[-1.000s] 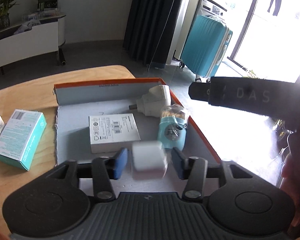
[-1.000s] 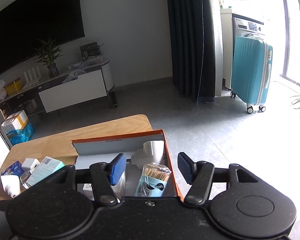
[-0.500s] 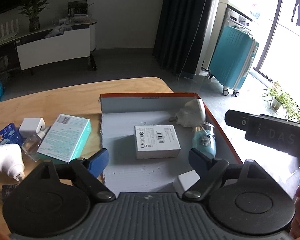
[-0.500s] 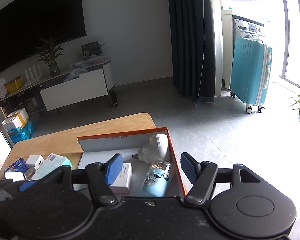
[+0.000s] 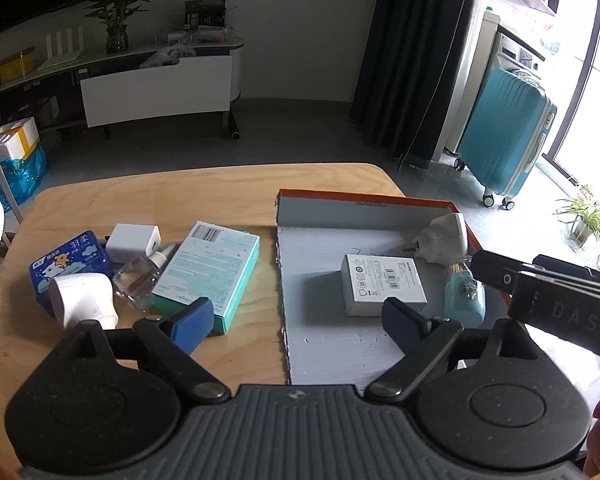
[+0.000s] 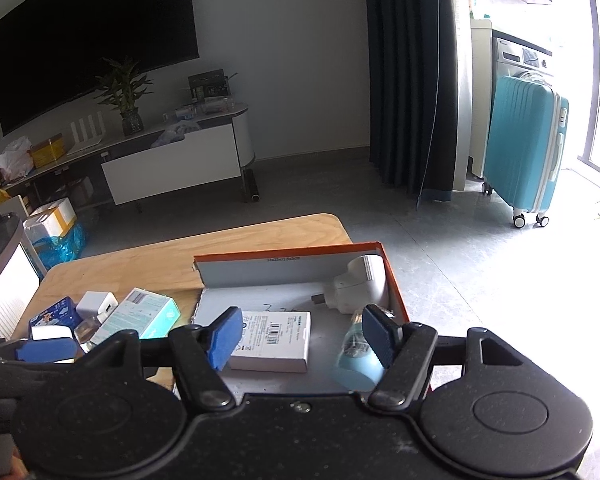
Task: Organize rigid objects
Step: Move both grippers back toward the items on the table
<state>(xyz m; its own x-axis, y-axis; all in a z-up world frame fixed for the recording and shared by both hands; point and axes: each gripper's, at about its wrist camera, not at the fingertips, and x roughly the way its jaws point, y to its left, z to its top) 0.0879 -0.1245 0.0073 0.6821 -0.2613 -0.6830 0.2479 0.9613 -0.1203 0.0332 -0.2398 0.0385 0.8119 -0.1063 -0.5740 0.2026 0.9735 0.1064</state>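
An orange-rimmed cardboard tray [image 5: 360, 200] lies on the right half of the wooden table [image 5: 220, 188]. In it are a white flat box [image 5: 383, 288], a white plug adapter [image 5: 444, 238] and a light blue toothpick jar [image 5: 464, 296]. My left gripper [image 5: 296, 320] hovers over the tray's near left edge, its jaws opening with nothing between them. My right gripper [image 6: 302, 334] stands open above the tray [image 6: 284, 252], over the white box [image 6: 274, 340] and the jar [image 6: 356, 356], holding nothing. The white cube that was released is hidden from both views.
Left of the tray lie a teal box [image 5: 208, 268], a white cube charger [image 5: 134, 240], a clear small bottle [image 5: 136, 280], a blue tissue pack [image 5: 70, 260] and a white plug device [image 5: 84, 300]. A teal suitcase [image 5: 504, 136] stands on the floor beyond.
The left gripper let go of a white cube over the tray, spread wide, and drew back and left, bringing the table's loose items into view. The right gripper widened slightly and shifted.
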